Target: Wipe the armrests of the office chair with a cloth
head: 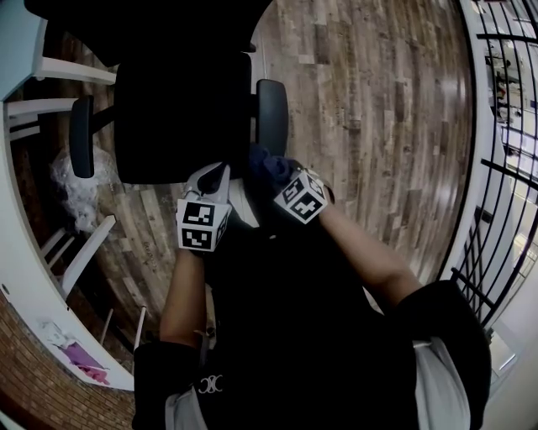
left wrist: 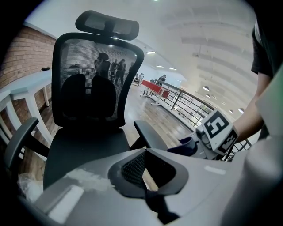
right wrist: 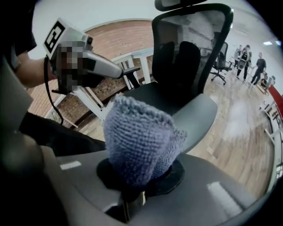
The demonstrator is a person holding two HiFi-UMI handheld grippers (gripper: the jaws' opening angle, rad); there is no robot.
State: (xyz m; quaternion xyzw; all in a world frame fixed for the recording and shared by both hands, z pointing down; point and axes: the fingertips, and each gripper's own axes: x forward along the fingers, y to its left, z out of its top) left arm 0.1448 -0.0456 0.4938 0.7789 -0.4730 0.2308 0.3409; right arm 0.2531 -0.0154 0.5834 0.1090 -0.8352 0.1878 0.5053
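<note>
While right gripper (right wrist: 135,187) fingers clamp the blue cloth (right wrist: 139,141) just short of the office chair (head: 181,109)'s nearer armrest (right wrist: 200,117) | left gripper (head: 212,176) fingers near-together, empty | step: approach, wiping seemingly unstarted | next: lower cloth flat onto armrest.

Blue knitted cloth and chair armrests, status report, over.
Right gripper shut on blue knitted cloth. Left gripper shut, empty. Cloth near dark padded armrest, contact unclear. Nothing in the way.

Covered, cropped, or too far off
In the right gripper view the cloth (right wrist: 139,141) hides the jaw tips of the right gripper (right wrist: 131,194), the chair's headrest (right wrist: 181,4) runs off the top edge, and distant people (right wrist: 252,62) are too small to tell.
</note>
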